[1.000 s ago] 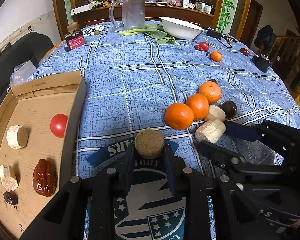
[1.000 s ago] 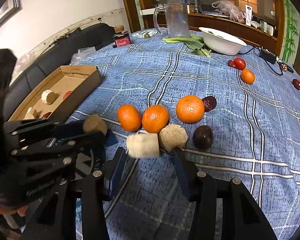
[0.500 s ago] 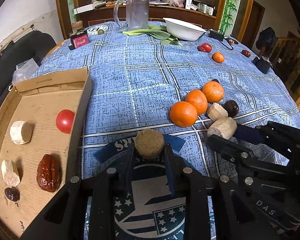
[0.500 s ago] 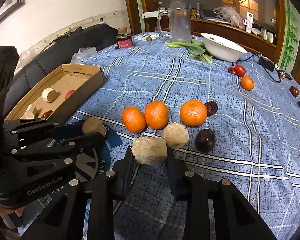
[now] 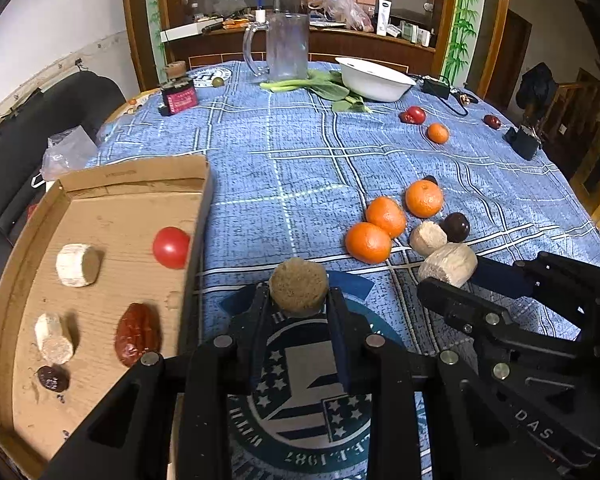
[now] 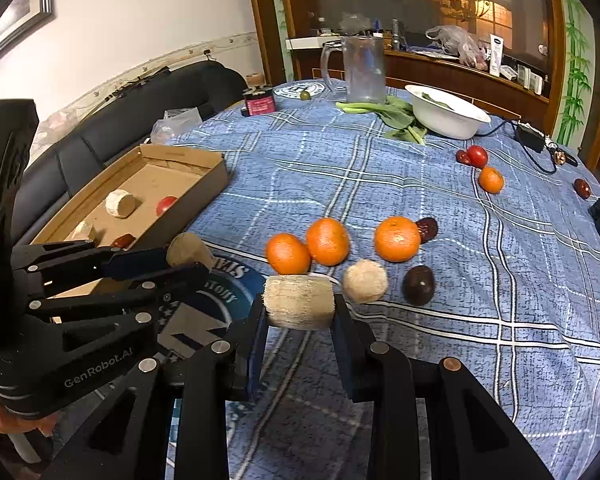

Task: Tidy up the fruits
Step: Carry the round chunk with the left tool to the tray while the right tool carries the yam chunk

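- Left wrist view: my left gripper (image 5: 299, 304) is clamping a tan cork-like round (image 5: 298, 286); the cardboard tray (image 5: 198, 240) is lying at nine o'clock, three oranges (image 5: 386, 216) at two o'clock.
- Right wrist view: my right gripper (image 6: 299, 322), its jaws having just been closing, is pinching a pale cylinder (image 6: 299, 301); a second pale round (image 6: 365, 281) and a dark fruit (image 6: 419, 285) are sitting at one o'clock.

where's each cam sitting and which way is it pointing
Left wrist: rides the left tool, looking forward and down across the blue tablecloth with the cardboard tray on its left; own fingers grip a brown chunk.
Right wrist: rides the right tool, same heading; its fingers clamp a pale chunk.
Shared: three oranges, the white bowl, and each other's tool.
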The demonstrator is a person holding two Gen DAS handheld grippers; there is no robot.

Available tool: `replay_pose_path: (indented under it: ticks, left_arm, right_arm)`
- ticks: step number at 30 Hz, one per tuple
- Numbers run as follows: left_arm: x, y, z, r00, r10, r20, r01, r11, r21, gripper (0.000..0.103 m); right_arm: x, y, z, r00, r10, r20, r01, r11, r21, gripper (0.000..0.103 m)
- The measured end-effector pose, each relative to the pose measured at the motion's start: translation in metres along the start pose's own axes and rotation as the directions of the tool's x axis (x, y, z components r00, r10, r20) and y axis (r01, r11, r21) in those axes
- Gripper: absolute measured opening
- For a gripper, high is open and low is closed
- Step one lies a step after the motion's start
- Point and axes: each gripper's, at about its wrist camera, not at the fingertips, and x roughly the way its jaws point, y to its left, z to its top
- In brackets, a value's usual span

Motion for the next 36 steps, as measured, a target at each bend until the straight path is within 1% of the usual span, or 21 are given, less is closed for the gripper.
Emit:
replay_pose_path:
  ticks: [7, 20, 28, 33, 36]
  left_arm:
    - [-0.012, 0.014, -0.001, 1.0, 0.017, 0.017, -0.017, 1.0, -0.021, 0.027]
    - [-0.032, 0.047, -0.012, 0.998, 0.049, 0.036, -0.047, 0.997, -0.066, 0.027]
    - [-0.039, 0.071, -0.021, 0.999, 0.037, 0.024, -0.034, 0.994, -0.105, 0.027]
    - [-0.043, 0.087, -0.026, 0.998, 0.053, 0.017, -0.05, 0.991, -0.125, 0.027]
    - [-0.043, 0.095, -0.029, 0.999, 0.049, 0.006, -0.048, 0.989, -0.138, 0.027]
  right_arm:
    - [-0.005, 0.018, 0.005, 1.0, 0.02, 0.015, -0.019, 1.0, -0.014, 0.033]
    - [0.0, 0.056, 0.011, 0.998, 0.068, 0.016, -0.067, 0.996, -0.061, 0.034]
    - [0.003, 0.077, 0.014, 0.995, 0.102, 0.012, -0.1, 0.991, -0.091, 0.034]
    - [0.006, 0.093, 0.018, 0.992, 0.126, 0.013, -0.124, 0.986, -0.108, 0.034]
    - [0.008, 0.103, 0.019, 0.99, 0.139, 0.009, -0.137, 0.983, -0.124, 0.034]
